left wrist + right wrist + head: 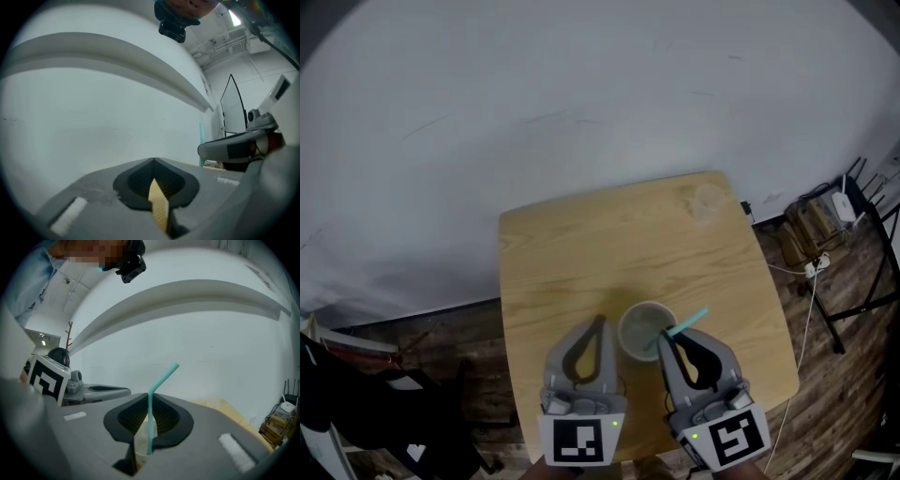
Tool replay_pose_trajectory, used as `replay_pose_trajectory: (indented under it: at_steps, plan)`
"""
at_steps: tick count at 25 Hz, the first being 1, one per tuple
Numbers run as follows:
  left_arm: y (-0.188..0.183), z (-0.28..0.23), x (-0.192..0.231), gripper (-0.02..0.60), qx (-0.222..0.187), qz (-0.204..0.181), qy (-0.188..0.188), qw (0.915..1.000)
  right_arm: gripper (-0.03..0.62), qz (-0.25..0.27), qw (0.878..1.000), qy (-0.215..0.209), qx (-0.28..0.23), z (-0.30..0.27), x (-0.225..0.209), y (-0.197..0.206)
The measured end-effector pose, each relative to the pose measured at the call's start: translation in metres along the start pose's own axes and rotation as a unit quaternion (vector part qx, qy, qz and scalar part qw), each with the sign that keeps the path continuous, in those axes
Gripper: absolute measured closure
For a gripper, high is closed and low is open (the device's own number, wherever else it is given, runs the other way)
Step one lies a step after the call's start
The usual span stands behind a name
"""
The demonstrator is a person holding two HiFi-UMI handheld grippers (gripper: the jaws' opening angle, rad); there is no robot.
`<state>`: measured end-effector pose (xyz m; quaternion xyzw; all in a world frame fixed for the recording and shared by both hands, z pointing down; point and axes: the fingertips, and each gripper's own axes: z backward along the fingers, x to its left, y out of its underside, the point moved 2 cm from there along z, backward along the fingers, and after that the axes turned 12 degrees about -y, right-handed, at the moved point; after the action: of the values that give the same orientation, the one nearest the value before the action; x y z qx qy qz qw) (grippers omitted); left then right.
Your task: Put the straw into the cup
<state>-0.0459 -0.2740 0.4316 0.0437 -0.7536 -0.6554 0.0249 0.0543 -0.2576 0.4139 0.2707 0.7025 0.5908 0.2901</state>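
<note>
**Right tongs [664,335] clamped on the straw [689,322], nearly done**

Its lower end looks dipped into the cup [645,328] on the worktop [581,253]. Left tongs [600,321] are closed on nothing, just beside the cup. I reckon only the release is left.

A square table of light wood [572,272] stands before a plain white wall [581,94], on a floor of dark wooden planks [441,342]. To the right of the table a thin white cable [809,314] runs over the floor, near a small white router with antennas [842,202]. Some dark cloth [347,403] lies at the lower left.
</note>
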Motion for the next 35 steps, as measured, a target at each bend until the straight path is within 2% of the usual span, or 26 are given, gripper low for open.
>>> replay_pose_trajectory:
  at_steps: [18,22,27,35]
  plan:
    - [-0.001,-0.018,0.008,0.563,0.003,-0.006,0.01,0.9999,0.556,0.007,1.0,-0.009,0.01,-0.025,-0.007,-0.002]
    - [0.001,-0.021,0.012,0.563,0.006,-0.024,0.015,0.9996,0.555,0.008,1.0,-0.01,0.014,-0.032,-0.008,-0.001]
    - [0.003,-0.025,0.017,0.563,0.006,-0.01,0.009,0.9999,0.554,0.001,1.0,-0.009,0.019,-0.037,-0.009,0.002]
    - [0.005,-0.029,0.02,0.563,0.008,-0.012,0.012,0.9998,0.551,0.0,1.0,-0.014,0.022,-0.043,-0.008,0.004]
